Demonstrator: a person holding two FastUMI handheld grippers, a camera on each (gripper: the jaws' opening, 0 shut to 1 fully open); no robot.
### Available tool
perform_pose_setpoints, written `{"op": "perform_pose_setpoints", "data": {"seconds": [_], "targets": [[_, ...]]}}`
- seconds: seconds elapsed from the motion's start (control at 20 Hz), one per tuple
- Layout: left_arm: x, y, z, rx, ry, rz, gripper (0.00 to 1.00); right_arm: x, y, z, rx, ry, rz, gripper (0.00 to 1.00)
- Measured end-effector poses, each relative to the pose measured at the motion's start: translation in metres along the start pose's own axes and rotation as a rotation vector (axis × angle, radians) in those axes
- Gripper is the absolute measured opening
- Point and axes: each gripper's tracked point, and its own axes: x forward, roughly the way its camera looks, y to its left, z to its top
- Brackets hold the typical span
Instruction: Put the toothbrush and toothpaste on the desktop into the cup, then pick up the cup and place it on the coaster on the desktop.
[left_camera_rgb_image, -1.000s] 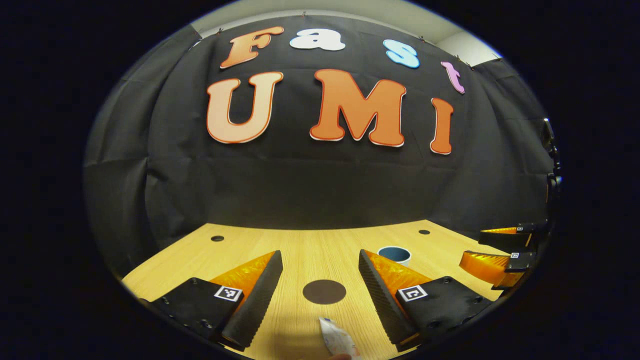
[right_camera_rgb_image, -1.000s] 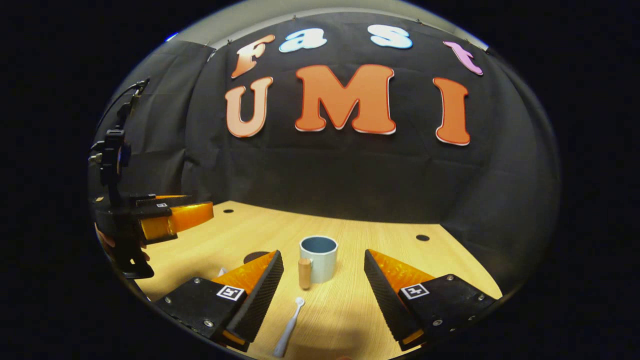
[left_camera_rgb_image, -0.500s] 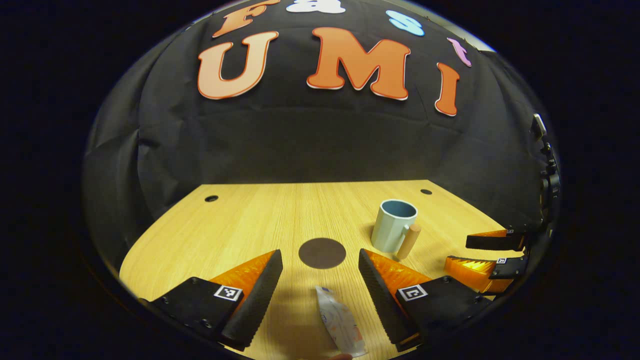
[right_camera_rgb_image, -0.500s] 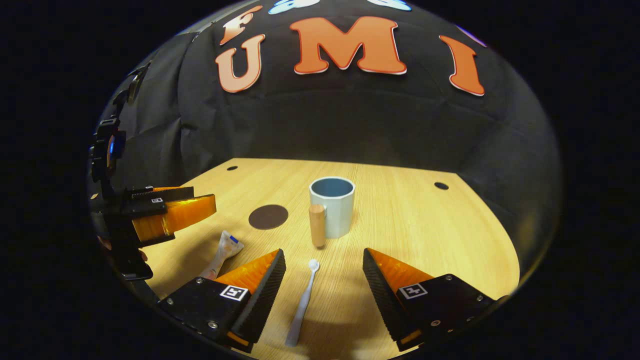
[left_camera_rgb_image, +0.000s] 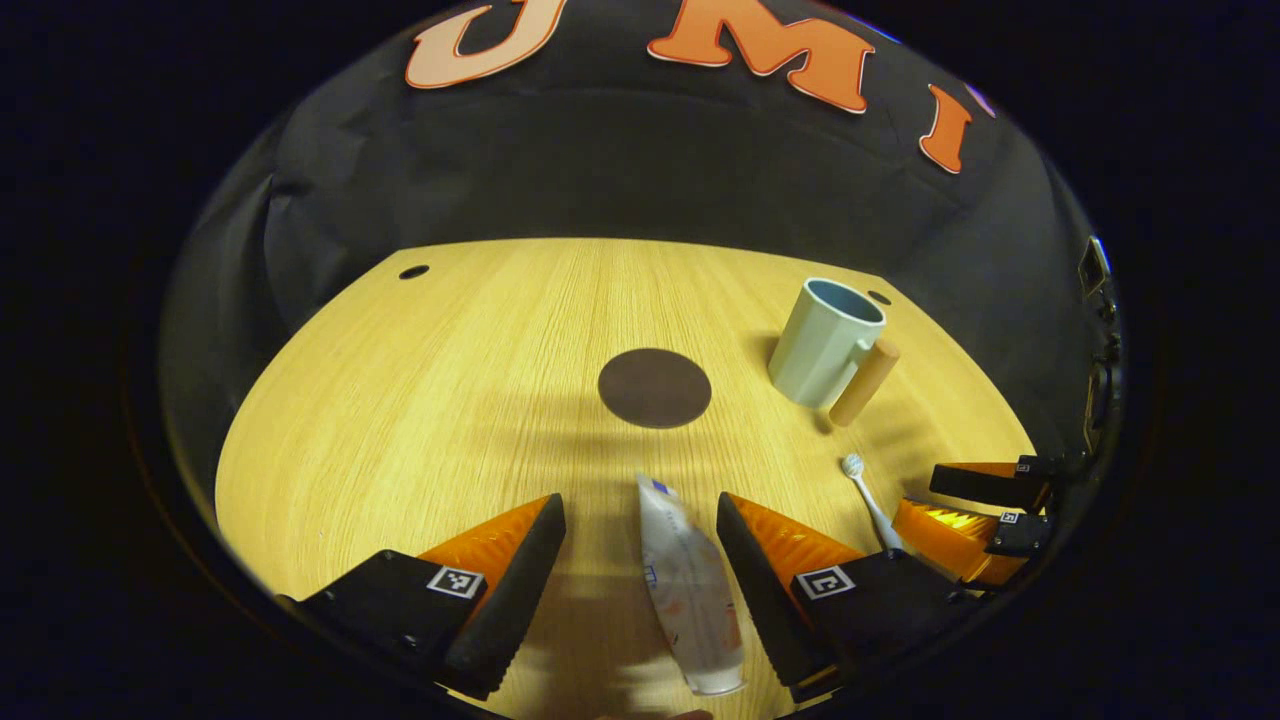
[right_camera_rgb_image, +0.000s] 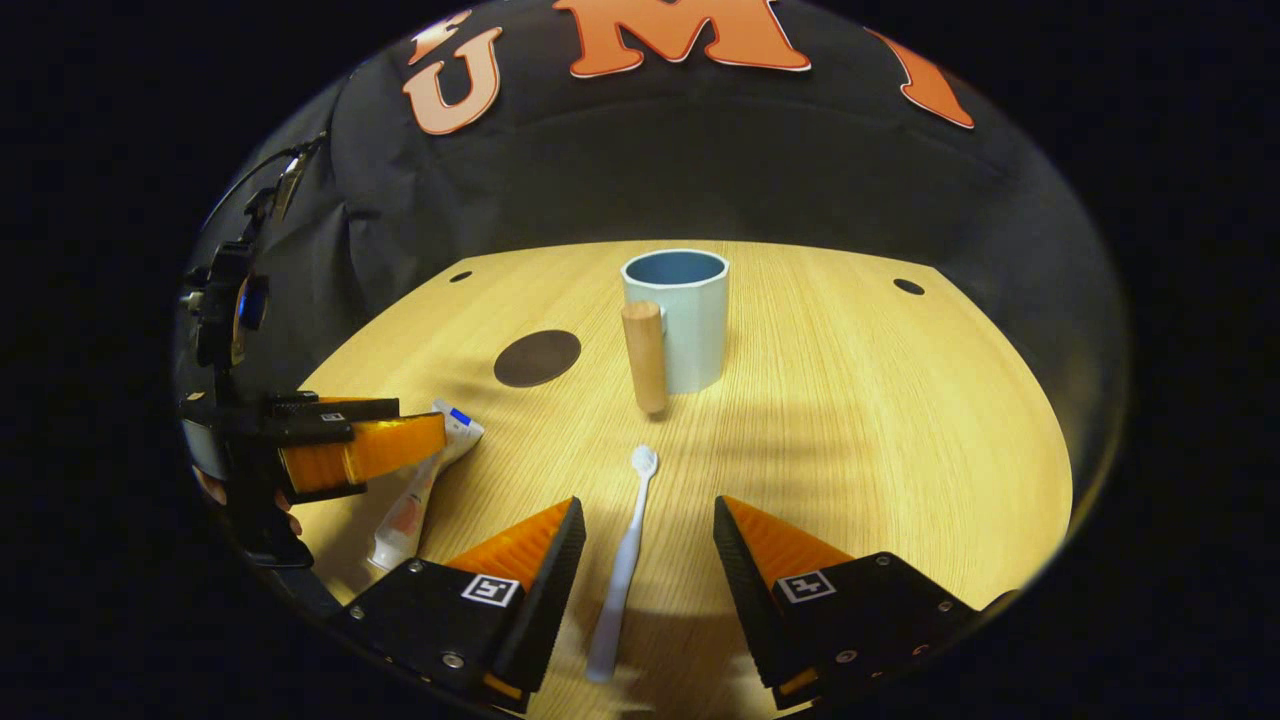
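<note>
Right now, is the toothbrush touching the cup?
Apart. The right gripper view shows bare desk between the toothbrush head and the cup.

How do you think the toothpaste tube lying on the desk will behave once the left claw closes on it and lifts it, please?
The toothpaste tube looks soft and flattened toward its crimped end, so it will probably dent under the squeeze. Lying flat between the open left claw, it seems unlikely to roll. It appears small and thin, so likely light, though it may droop.
</note>
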Motion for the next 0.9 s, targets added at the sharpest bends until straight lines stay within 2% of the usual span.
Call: {"op": "perform_pose_setpoints", "data": {"seconds": [0.05,0.1,0.15,0.35,0.45,0.5,0.55,0.7,0.85,0.9], "targets": [[0.003,-0.002,-0.006,-0.007,0.022,-0.013,0.98,-0.003,0.001,0.003,-0.006,0.015,0.002,0.73],[0.002,-0.002,-0.012,-0.01,0.056,-0.02,0.97,-0.008,0.0,0.008,-0.013,0.031,0.0,0.78],[0.002,-0.001,-0.016,-0.008,0.074,-0.024,0.94,-0.012,-0.001,0.013,-0.019,0.044,-0.004,0.78],[0.009,-0.01,-0.03,-0.004,0.117,-0.005,0.95,-0.008,0.0,0.017,-0.02,0.074,-0.02,0.78],[0.003,-0.014,-0.035,0.006,0.143,0.007,0.87,-0.004,0.002,0.018,-0.007,0.094,-0.011,0.79],[0.002,-0.014,-0.038,0.014,0.151,0.018,0.89,-0.004,0.003,0.02,-0.001,0.103,-0.005,0.78],[0.001,-0.014,-0.038,0.016,0.156,0.026,0.84,-0.002,0.003,0.021,-0.001,0.11,-0.004,0.7],[0.002,-0.016,-0.039,0.011,0.166,0.027,0.6,0.004,0.015,0.012,-0.018,0.13,-0.022,0.62],[-0.002,-0.012,-0.034,0.006,0.164,0.021,0.51,0.009,0.026,0.007,-0.016,0.143,-0.032,0.49],[-0.001,-0.012,-0.035,0.0,0.158,0.024,0.52,0.009,0.024,0.006,-0.01,0.151,-0.041,0.46]]}}
